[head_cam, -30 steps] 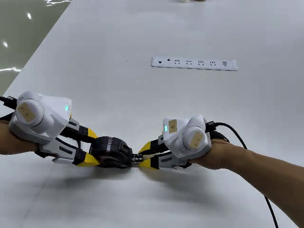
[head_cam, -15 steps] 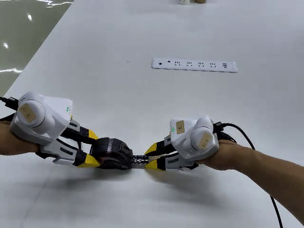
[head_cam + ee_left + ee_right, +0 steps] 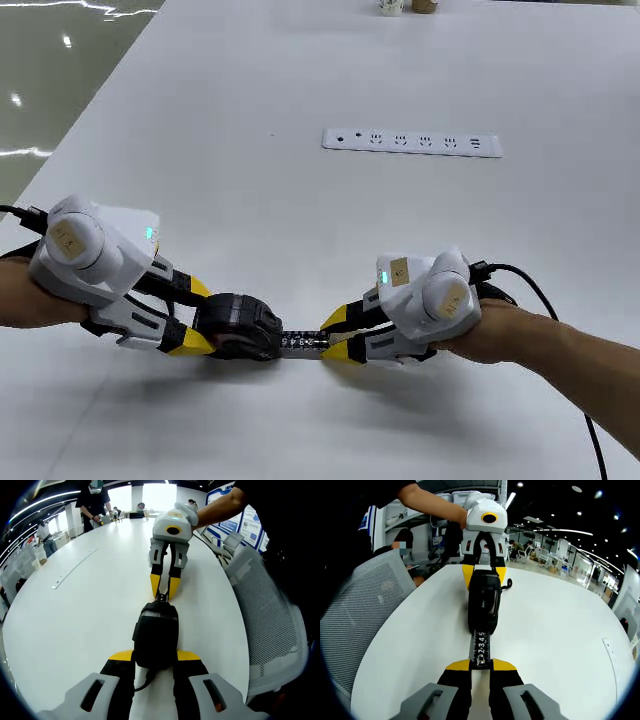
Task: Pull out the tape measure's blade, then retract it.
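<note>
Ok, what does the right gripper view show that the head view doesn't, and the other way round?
Right gripper view: readable numerals on the drawn-out blade, and a mesh chair back beside the table. Head view: the person's right hand around the right hand-held gripper, with a black cable trailing from it. Both: the left hand-held gripper clamped on the black tape measure, the right one pinching the blade's end.

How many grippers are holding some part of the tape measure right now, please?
2. The left gripper clamps the black tape measure; the right gripper, facing it, pinches the end of the short exposed blade.
</note>
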The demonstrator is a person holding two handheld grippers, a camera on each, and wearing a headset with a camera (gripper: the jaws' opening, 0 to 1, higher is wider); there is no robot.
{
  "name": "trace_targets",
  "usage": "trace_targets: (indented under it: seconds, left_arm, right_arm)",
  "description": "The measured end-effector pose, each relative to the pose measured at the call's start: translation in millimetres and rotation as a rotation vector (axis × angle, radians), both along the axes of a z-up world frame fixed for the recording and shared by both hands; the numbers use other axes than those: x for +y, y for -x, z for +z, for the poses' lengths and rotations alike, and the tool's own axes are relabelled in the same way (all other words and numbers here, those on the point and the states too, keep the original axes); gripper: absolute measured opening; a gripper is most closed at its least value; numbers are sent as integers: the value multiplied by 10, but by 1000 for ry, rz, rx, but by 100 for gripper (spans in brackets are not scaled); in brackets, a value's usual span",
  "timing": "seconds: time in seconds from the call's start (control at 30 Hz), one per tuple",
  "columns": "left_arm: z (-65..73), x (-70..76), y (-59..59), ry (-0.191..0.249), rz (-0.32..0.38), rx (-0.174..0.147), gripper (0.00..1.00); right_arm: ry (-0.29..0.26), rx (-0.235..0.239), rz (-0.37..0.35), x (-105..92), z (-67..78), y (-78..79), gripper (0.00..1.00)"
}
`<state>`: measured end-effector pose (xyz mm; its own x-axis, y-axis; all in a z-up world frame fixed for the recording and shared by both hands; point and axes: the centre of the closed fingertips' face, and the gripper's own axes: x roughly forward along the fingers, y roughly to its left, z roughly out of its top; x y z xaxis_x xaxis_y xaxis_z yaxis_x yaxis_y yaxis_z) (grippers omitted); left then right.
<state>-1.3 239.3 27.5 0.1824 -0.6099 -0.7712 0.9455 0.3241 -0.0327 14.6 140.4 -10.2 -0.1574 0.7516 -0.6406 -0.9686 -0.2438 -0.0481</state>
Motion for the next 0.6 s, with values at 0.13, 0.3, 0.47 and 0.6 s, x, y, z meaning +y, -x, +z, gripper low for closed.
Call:
trace_targets:
  seconds: [0.13,0.3,0.47,0.6]
  left_arm:
    - [-2,0,-2,0,2,1,23]
    - [-2,-1,-3,0,5,2,23]
    - [-4,-1,-6,-1,7,3,23]
    - [-5,-1,-5,-4,7,4,23]
  right_arm:
    - [1,-2,-1,-44,2,-13,9]
    - [4,-2,-5,-97,5,-32,9]
    - [5,-2,-8,-137,8,-43,9]
    - [7,-2,-11,-175,12,-49,9]
